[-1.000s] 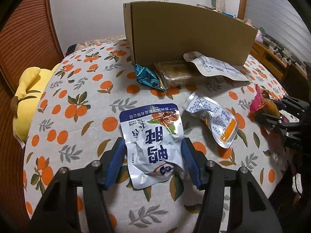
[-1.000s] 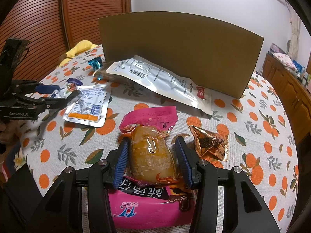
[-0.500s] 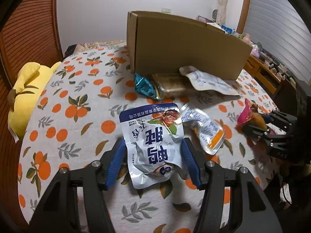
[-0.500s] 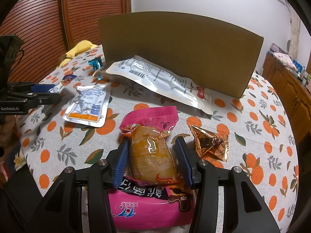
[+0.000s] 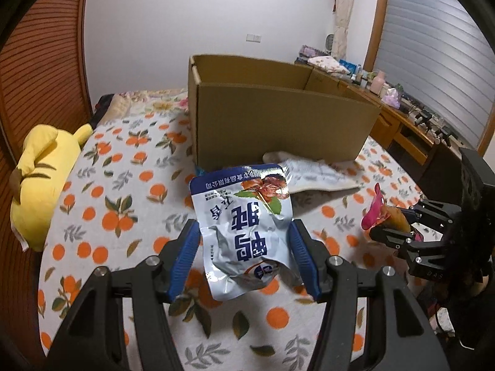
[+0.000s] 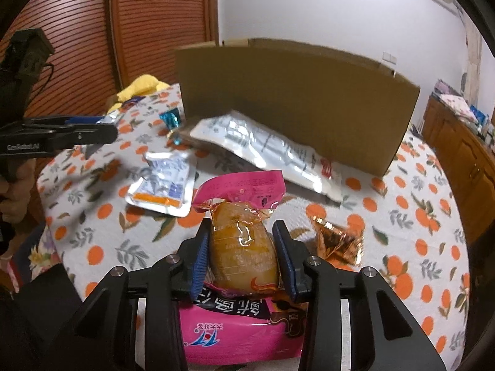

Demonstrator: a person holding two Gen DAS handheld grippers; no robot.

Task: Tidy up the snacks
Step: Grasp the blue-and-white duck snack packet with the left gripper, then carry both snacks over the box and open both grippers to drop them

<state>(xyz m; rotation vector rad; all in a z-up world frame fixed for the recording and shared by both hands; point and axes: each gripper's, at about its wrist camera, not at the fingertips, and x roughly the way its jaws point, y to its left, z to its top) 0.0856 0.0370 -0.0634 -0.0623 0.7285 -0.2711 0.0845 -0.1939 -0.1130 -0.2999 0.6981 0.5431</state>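
Note:
My left gripper [image 5: 244, 228] is shut on a blue-and-white snack pouch [image 5: 244, 225] and holds it clear of the orange-print tablecloth [image 5: 123, 191]. Behind it stands an open cardboard box [image 5: 278, 123]. In the right wrist view my right gripper [image 6: 242, 228] has its jaws closing, and the blue pads press the sides of an orange-brown snack pack [image 6: 244, 247] with a pink top. That pack lies over a pink bag [image 6: 235, 330]. The left wrist view shows the right gripper [image 5: 393, 222] at the right with the same pack.
A silver pouch [image 6: 164, 185], a large white pack [image 6: 269, 151] against the box [image 6: 294, 99], a teal wrapper [image 6: 170, 120] and a gold wrapper [image 6: 337, 241] lie on the cloth. A yellow plush [image 5: 40, 179] sits at the left edge. Wooden furniture stands to the right.
The left gripper has risen with the blue-and-white pouch, so the box's open top now shows. The right jaws have narrowed onto the orange-brown pack.

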